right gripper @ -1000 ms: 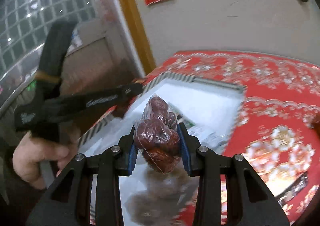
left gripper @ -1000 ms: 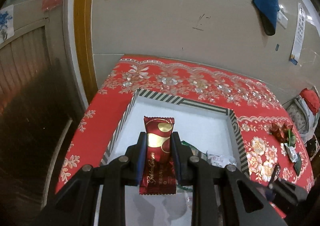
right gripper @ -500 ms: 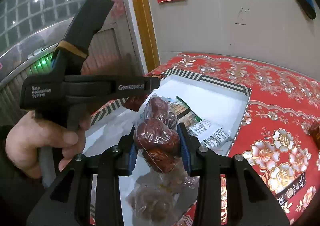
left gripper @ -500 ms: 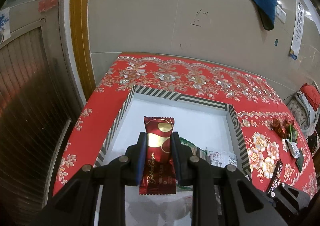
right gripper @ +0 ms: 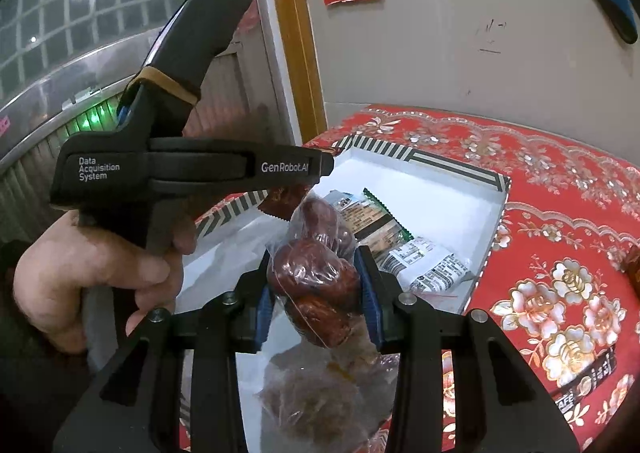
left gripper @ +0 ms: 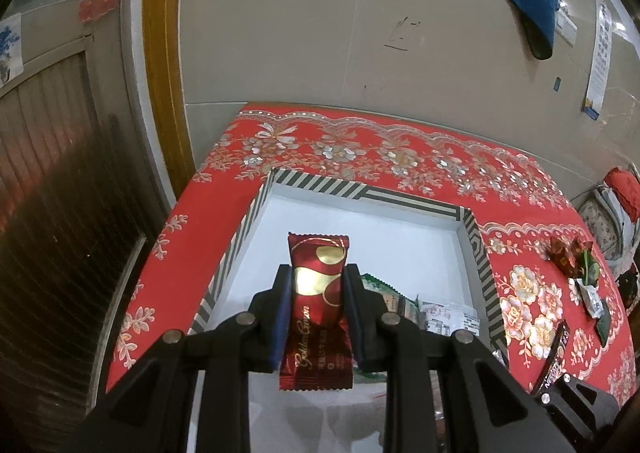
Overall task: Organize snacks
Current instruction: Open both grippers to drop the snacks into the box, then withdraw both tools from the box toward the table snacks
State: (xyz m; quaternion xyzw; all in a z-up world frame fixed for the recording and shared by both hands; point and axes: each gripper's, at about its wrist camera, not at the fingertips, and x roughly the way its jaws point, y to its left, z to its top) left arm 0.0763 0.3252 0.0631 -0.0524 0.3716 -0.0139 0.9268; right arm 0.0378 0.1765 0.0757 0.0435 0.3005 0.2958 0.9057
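Observation:
My left gripper (left gripper: pixel 317 277) is shut on a dark red and gold candy bar wrapper (left gripper: pixel 317 305), held upright above the white box with the striped rim (left gripper: pixel 420 208). My right gripper (right gripper: pixel 316 257) is shut on a clear bag of red dates (right gripper: pixel 316 277), held above the same box (right gripper: pixel 452 167). The left gripper's body and the hand on it show at the left of the right wrist view (right gripper: pixel 188 169), close beside the dates. Inside the box lie a green-edged snack pack (right gripper: pixel 374 219), a white printed pack (right gripper: pixel 430 269) and another bag of dates (right gripper: pixel 316 401).
The box sits on a red floral tablecloth (left gripper: pixel 400 157) against a grey wall. Loose wrapped sweets (left gripper: pixel 572 257) and a dark snack bar (left gripper: pixel 554 353) lie on the cloth right of the box. A wooden door frame (left gripper: pixel 164 65) stands left of the table.
The right gripper has swung with the dates so the box and the left gripper's body come into clear view. The left gripper stayed over the box with the candy bar, shifting only slightly.

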